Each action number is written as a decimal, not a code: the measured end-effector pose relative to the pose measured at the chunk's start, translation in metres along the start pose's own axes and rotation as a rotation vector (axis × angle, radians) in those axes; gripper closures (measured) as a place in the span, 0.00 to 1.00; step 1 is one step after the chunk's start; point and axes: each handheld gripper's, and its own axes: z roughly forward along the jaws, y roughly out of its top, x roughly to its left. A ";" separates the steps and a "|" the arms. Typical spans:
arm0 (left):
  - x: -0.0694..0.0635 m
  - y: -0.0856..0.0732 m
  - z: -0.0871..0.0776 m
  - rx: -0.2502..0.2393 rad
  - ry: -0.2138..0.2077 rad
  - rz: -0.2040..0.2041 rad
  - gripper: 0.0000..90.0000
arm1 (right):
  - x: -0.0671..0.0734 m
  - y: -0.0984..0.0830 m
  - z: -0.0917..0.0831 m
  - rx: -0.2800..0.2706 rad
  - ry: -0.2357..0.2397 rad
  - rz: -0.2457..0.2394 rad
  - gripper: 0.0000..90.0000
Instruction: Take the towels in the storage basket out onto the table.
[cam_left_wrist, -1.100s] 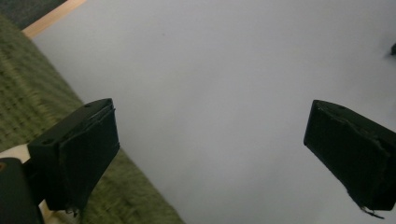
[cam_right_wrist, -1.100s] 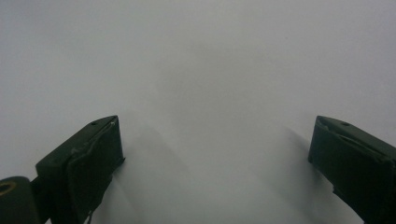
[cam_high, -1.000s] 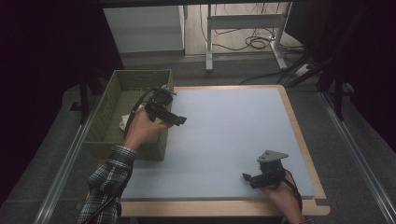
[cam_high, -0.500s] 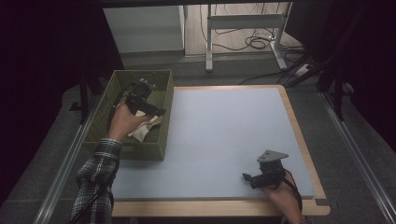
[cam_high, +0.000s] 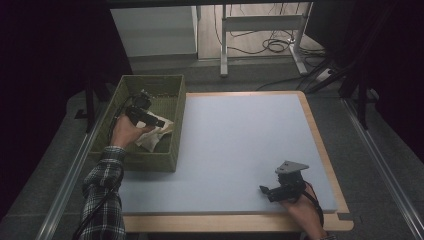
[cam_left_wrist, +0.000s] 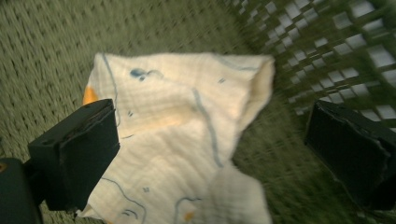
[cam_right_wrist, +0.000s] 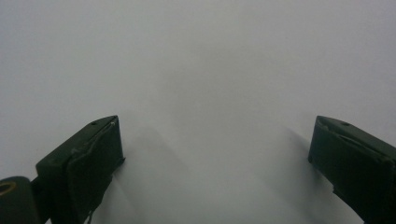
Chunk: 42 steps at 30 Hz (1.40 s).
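Note:
A crumpled cream cloth (cam_high: 155, 134) with thin blue lines and small orange marks lies on the floor of a green woven basket (cam_high: 150, 161) at the table's left edge. My left gripper (cam_high: 159, 122) is down inside the basket, just over the cloth. In the left gripper view its jaws stand wide apart with the cloth (cam_left_wrist: 187, 140) spread between and under them, and my left gripper (cam_left_wrist: 210, 144) is open. My right gripper (cam_high: 265, 190) rests near the table's front right, open over the bare grey mat (cam_right_wrist: 201, 70).
The blue-grey mat (cam_high: 240, 140) covers the table inside a wooden border (cam_high: 225, 222). The basket's woven wall (cam_left_wrist: 327, 42) rises close beside the left gripper's right jaw. Behind the table stand a white cabinet (cam_high: 155, 30) and a metal frame (cam_high: 260, 25) with cables on the floor.
My left gripper has moved from over the basket's right rim down and back into the basket, onto the cloth. My right gripper has stayed still.

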 end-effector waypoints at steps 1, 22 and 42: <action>0.002 0.000 0.003 0.008 0.000 -0.005 0.04 | 0.000 0.000 0.000 0.000 0.000 0.000 0.04; 0.021 -0.005 0.060 0.285 0.038 -0.098 0.16 | 0.000 0.000 0.000 0.000 0.000 0.001 0.04; 0.022 -0.011 0.022 0.208 0.036 -0.089 0.81 | 0.000 0.000 0.000 0.000 0.001 0.001 0.04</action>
